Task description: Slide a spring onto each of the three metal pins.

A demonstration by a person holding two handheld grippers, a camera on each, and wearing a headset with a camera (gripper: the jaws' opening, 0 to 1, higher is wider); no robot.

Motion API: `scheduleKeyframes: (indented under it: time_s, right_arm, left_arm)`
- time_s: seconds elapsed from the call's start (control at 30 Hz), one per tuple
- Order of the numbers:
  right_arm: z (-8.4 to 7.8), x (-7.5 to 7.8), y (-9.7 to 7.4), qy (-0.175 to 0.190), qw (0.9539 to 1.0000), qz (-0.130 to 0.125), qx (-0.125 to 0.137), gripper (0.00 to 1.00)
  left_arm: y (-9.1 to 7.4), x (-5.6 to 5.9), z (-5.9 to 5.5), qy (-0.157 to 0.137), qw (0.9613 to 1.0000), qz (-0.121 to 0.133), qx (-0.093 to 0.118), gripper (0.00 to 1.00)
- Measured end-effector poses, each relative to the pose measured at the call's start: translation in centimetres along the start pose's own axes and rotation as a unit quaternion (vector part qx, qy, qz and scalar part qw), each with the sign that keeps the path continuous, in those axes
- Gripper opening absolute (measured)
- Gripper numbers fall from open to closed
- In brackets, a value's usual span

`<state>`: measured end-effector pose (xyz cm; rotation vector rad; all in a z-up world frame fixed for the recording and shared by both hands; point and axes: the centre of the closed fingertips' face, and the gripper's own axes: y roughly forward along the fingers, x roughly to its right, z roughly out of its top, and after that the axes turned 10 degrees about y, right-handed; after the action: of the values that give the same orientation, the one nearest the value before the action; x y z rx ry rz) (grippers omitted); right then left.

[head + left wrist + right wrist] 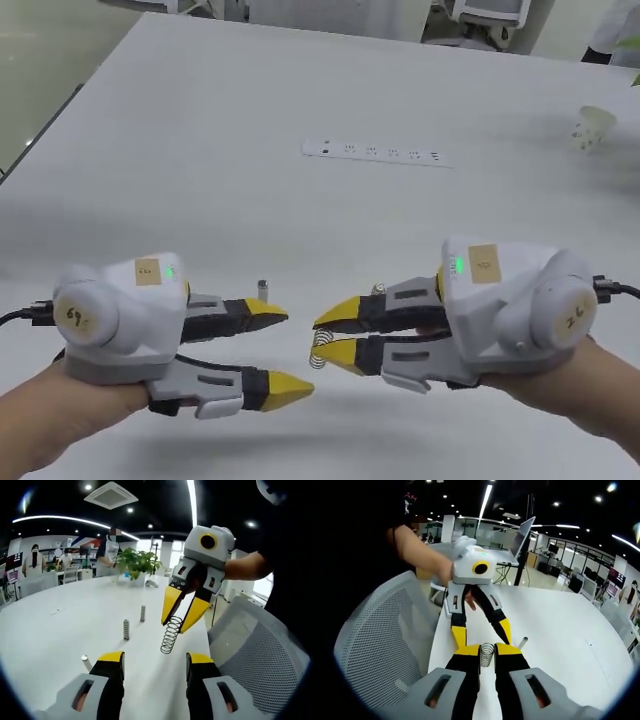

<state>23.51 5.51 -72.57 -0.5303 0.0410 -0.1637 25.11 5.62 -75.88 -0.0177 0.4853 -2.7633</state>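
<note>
My right gripper is shut on a small steel spring, which hangs down from its yellow tips and sits pinched between them. Facing it tip to tip, my left gripper stands open with nothing between its fingers. A bare metal pin stands upright on the white table just beyond the left gripper. Two more pins wearing springs stand farther along the table. The bare pin lies right of the held spring.
A white power strip lies mid-table and a paper cup stands at the far right. A grey mesh chair is beside the table edge. A potted plant and a laptop sit at the table's ends.
</note>
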Motion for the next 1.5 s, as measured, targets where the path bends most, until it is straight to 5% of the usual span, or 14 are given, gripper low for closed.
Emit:
scheduleKeyframes:
  time_s: [0.43,0.93,1.5]
  right_arm:
    - [-0.4,0.4,-0.2,0.002,1.0000,-0.007,-0.001,0.07]
    - [-0.5,0.8,-0.1,0.004,0.9999,-0.012,-0.002,0.07]
    - [-0.7,1.2,1.1,0.001,0.9999,-0.004,-0.012,0.07]
  left_arm:
    - [-2.4,-1.2,-1.2,-0.017,0.9989,0.043,-0.002,0.59]
    - [-4.1,-1.8,-2.3,-0.035,0.9958,0.085,0.004,0.98]
    - [-5.0,-1.6,-2.6,-0.044,0.9950,0.089,0.010,0.98]
